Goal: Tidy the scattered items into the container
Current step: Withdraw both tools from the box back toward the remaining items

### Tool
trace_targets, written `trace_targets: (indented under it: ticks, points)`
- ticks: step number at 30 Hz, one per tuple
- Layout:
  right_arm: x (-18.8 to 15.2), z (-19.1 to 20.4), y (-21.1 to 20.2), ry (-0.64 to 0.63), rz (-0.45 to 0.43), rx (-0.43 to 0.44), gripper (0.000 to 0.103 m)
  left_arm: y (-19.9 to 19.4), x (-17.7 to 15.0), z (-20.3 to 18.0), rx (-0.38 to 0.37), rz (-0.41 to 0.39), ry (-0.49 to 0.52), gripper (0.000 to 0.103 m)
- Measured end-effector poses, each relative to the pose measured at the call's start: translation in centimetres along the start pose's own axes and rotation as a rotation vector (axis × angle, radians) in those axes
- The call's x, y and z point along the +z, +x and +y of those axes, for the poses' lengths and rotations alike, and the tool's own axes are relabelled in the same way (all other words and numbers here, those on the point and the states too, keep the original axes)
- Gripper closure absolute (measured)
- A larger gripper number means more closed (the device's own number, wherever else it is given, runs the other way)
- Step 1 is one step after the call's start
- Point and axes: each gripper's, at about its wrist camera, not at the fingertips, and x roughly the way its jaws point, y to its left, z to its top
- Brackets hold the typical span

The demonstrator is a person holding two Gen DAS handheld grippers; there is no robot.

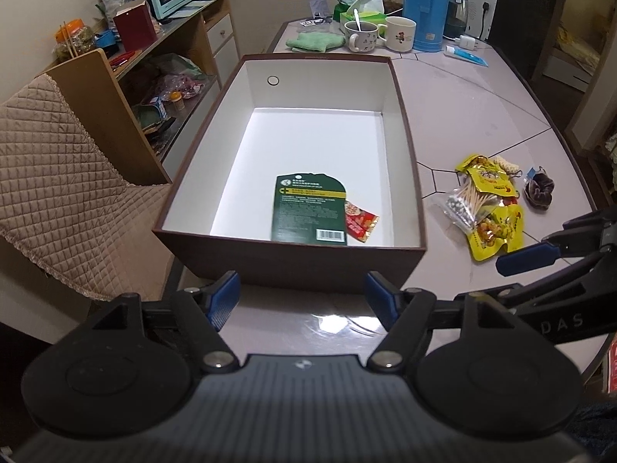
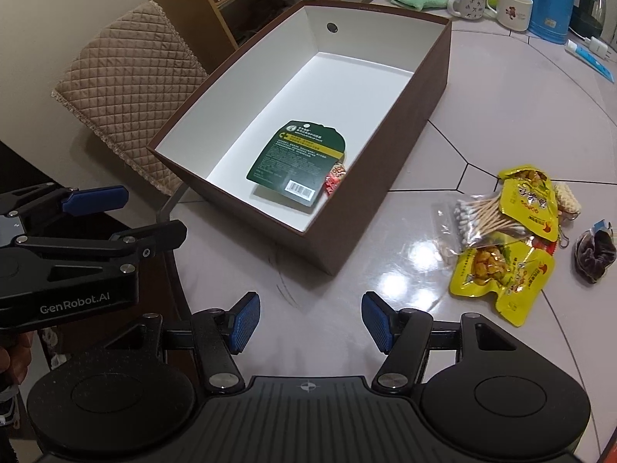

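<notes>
A brown box with a white inside (image 1: 401, 88) (image 2: 435, 77) stands on the table. In it lie a dark green card packet (image 1: 308, 208) (image 2: 295, 164) and a small red sachet (image 1: 360, 223) (image 2: 334, 177). To its right lie yellow snack packets (image 1: 495, 231) (image 2: 501, 274), a bag of cotton swabs (image 1: 464, 200) (image 2: 478, 218) and a dark scrunchie (image 1: 540, 193) (image 2: 594, 256). My left gripper (image 1: 302, 299) is open and empty, in front of the box. My right gripper (image 2: 308, 320) is open and empty, short of the snacks.
Two mugs (image 1: 380, 32), a blue thermos (image 1: 428, 4), a green cloth (image 1: 314, 40) and a tube (image 1: 464, 56) stand behind the box. A padded chair (image 1: 58, 177) and cluttered shelves (image 1: 154, 77) are on the left. The table edge runs close on the right.
</notes>
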Motion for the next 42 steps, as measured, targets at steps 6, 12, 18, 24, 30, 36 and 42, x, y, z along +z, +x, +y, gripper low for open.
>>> trace_targets:
  ticks: [6, 12, 18, 24, 30, 36, 42]
  points:
    - [-1.2, -1.8, -1.7, -0.06, -0.047, 0.015, 0.007, -0.2, -0.7, -2.1, 0.016, 0.007, -0.02, 0.03]
    - [-2.3, -4.0, -2.8, -0.052, -0.048, 0.019, 0.007, -0.2, -1.4, -4.1, 0.03, 0.014, -0.04, 0.028]
    - [-3.7, -6.7, -4.3, -0.033, -0.074, 0.009, 0.007, -0.7, -2.0, -6.2, 0.061, 0.001, -0.049, 0.027]
    - [-5.4, -10.8, -6.2, 0.035, -0.115, -0.03, 0.007, -0.5, -2.0, -9.1, 0.033, -0.011, -0.032, 0.026]
    - [-7.0, -14.9, -8.2, 0.102, -0.149, -0.088, 0.007, 0.7, -1.3, -12.4, 0.003, -0.005, 0.004, 0.025]
    - [-8.5, -17.9, -9.6, 0.156, -0.154, -0.125, 0.007, 1.8, -0.5, -15.2, -0.039, 0.006, 0.048, 0.024]
    - [-9.5, -20.0, -10.2, 0.205, -0.146, -0.127, 0.007, 2.7, 0.4, -17.4, -0.057, 0.024, 0.09, 0.024]
